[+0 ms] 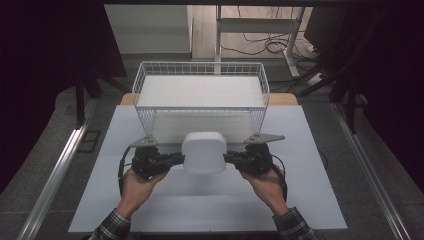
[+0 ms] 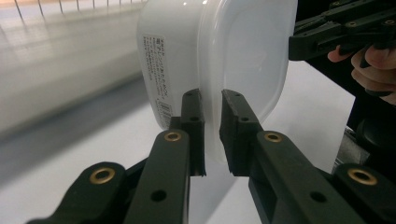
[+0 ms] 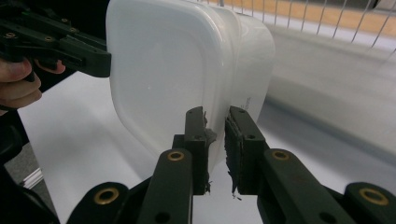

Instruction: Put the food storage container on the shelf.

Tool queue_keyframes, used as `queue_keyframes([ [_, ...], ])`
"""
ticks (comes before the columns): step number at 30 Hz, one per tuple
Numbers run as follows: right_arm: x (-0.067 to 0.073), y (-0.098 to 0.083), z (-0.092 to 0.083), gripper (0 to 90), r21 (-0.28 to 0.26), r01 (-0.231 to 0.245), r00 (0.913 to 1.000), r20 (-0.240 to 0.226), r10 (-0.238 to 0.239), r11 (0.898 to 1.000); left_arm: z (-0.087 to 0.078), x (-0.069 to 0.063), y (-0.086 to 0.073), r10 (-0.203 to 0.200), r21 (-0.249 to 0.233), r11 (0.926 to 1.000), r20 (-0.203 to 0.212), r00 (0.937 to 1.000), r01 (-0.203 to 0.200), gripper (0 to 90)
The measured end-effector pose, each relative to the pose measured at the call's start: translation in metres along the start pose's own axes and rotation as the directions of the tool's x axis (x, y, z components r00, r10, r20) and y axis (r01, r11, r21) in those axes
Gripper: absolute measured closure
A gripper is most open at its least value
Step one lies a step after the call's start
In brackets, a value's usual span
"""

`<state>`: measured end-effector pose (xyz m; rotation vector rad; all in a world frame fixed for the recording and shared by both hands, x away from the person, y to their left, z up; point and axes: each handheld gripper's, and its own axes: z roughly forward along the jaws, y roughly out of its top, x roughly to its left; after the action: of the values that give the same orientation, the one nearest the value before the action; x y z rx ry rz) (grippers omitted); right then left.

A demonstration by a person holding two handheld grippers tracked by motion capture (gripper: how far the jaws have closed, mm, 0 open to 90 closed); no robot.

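Nearest the high camera, two forearms in plaid sleeves come up from the bottom edge, each hand wrapped round a black two-jaw gripper. Between them hangs a white, translucent, rounded-square plastic container with its lid on [image 1: 203, 152], gripped from both sides and lifted clear of the pale grey table mat [image 1: 150, 215]. Left of the container, the left gripper [image 1: 181, 159] has its jaws nearly closed on the container's rim; in the left gripper view its black pads [image 2: 192, 122] pinch the lip where lid meets body, with a printed label [image 2: 157, 70] on the container's side wall just beside them. Right of the container, the right gripper [image 1: 227, 158] is clamped the same way, its jaws drawn close together on the opposite rim; the right gripper view shows its worn pads [image 3: 196, 135] squeezing the lip from either face, and the other gripper's jaw tip touching the container's far edge. Each gripper carries a grey three-cornered plate on top. Just behind the container stands a white wire basket [image 1: 200, 67] with a pale flat bottom, its near wall close to the container but not touching it. Beyond the basket lie a wooden table edge [image 1: 285, 98] and dark floor with cables [image 1: 260, 45].
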<state>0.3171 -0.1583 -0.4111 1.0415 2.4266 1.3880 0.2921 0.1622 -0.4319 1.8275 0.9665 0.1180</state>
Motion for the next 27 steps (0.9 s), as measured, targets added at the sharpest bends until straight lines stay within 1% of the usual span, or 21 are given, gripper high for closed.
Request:
queue_keyframes([
  [7,0.0,0.029,-0.01,78.8,-0.042,0.018,0.9998,0.007,-0.018,0.999,-0.011,0.0,0.027,0.018,-0.039,0.9991,-0.004,0.9998,-0.018,80.9],
  [15,0.004,0.064,-0.019,78.8,-0.093,0.054,0.9985,0.015,-0.053,0.994,-0.029,-0.002,0.059,0.05,-0.07,0.9962,-0.029,0.9983,-0.052,81.0],
  [22,0.005,0.092,-0.023,78.8,-0.128,0.078,0.9968,0.028,-0.075,0.989,-0.04,0.002,0.085,0.059,-0.098,0.9931,-0.043,0.9973,-0.063,80.9],
  [27,0.001,0.109,-0.022,78.8,-0.146,0.079,0.9966,0.034,-0.075,0.986,-0.044,0.007,0.103,0.07,-0.111,0.991,-0.052,0.9961,-0.076,80.9],
])
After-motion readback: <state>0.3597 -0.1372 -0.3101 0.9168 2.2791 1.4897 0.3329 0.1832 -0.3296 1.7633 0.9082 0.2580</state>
